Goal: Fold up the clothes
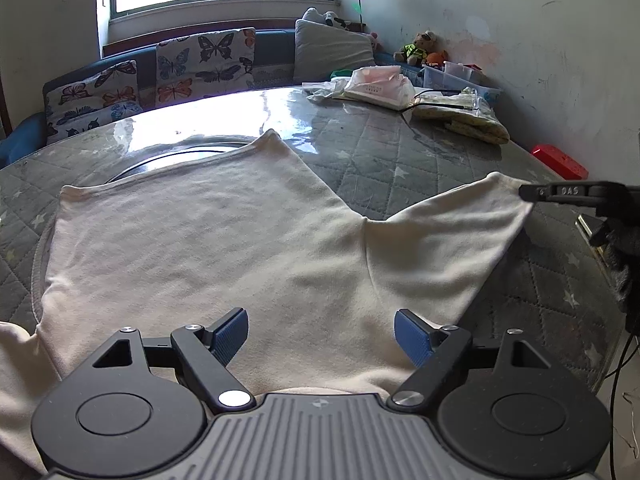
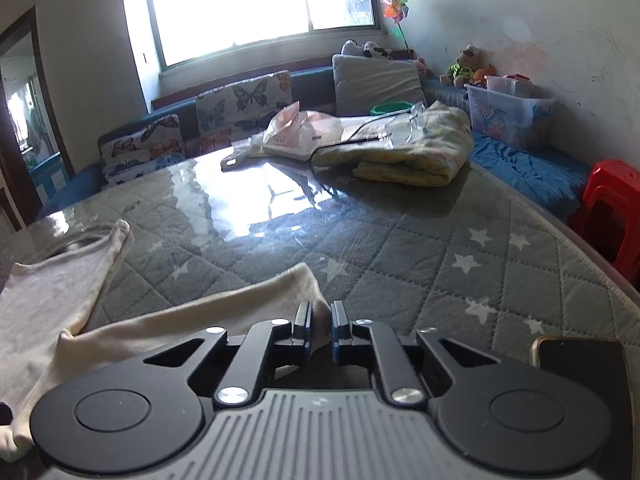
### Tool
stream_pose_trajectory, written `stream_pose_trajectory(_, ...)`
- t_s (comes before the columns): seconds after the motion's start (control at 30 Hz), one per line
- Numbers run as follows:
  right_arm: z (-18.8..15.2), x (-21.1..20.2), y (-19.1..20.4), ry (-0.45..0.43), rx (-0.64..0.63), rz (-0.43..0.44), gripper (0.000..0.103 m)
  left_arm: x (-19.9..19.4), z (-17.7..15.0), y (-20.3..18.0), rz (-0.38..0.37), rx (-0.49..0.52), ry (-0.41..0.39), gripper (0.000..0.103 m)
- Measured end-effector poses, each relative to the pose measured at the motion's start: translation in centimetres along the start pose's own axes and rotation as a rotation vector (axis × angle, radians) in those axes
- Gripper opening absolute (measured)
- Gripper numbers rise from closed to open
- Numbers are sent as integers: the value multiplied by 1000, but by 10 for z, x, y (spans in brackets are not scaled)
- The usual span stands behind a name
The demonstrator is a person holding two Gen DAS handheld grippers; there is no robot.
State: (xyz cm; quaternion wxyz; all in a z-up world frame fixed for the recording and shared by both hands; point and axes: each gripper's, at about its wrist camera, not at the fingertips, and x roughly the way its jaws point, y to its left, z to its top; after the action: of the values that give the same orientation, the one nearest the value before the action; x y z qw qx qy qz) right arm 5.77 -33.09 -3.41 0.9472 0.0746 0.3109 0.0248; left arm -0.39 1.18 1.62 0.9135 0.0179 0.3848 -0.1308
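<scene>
A cream T-shirt [image 1: 224,248] lies spread flat on the quilted grey table [image 1: 380,168]. My left gripper [image 1: 321,334] is open, its blue pads just above the shirt's near part. My right gripper [image 2: 320,326] is shut on the end of the shirt's right sleeve [image 2: 224,308]; it shows in the left wrist view [image 1: 532,193] at the sleeve's tip [image 1: 500,188]. The sleeve stretches out to the right, away from the shirt's body [image 2: 52,292].
A folded yellow blanket [image 2: 416,148] and plastic bags [image 2: 296,132] lie at the table's far side. A phone [image 2: 580,360] lies by my right gripper. A red stool [image 2: 612,208] stands off the right edge. A butterfly-cushioned bench [image 1: 152,76] runs behind.
</scene>
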Motion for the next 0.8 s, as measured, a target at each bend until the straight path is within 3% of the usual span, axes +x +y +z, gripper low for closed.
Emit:
stream_pose_trajectory(0.4, 19, -23, 12, -67, -21, 64, 6, 5, -1, 6, -3, -20, 21, 84)
stream_pose_trajectory(0.8, 40, -53, 52, -137, -108, 180, 6, 5, -3, 16, 4, -56, 25, 84)
